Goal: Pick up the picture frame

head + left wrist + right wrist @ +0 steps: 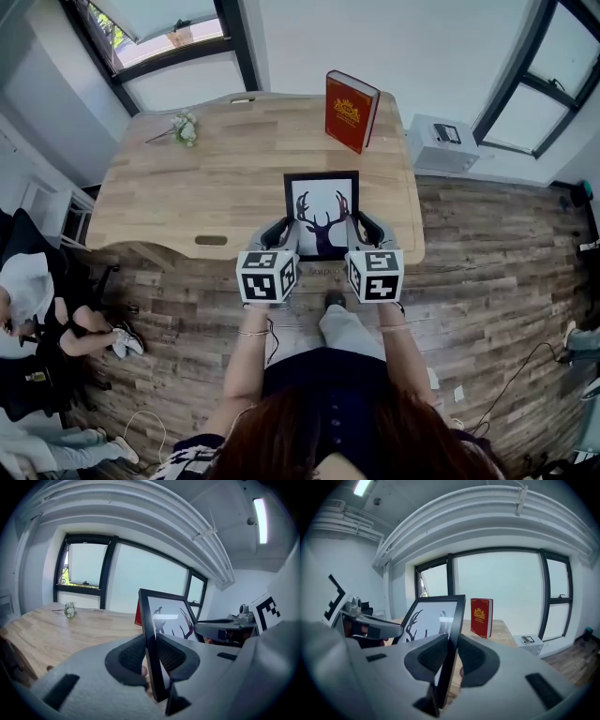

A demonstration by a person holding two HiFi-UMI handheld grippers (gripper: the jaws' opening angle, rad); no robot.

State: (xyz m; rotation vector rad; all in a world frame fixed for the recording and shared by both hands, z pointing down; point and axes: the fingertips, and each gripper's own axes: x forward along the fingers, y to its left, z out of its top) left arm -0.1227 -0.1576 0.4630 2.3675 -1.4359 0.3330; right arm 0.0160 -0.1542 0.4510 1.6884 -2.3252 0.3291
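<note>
Picture frame over table near edge; book behind; flowers far left.

A wooden table bears an upright red book and flowers.

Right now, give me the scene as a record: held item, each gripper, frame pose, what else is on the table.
held item: picture frame, black border, antlered deer print
left gripper: shut on the frame's left edge
right gripper: shut on the frame's right edge
frame pose: between both grippers, over the near edge of the table; contact with the table cannot be told
also on table: red book standing at the far edge; white flowers at the far left
</note>
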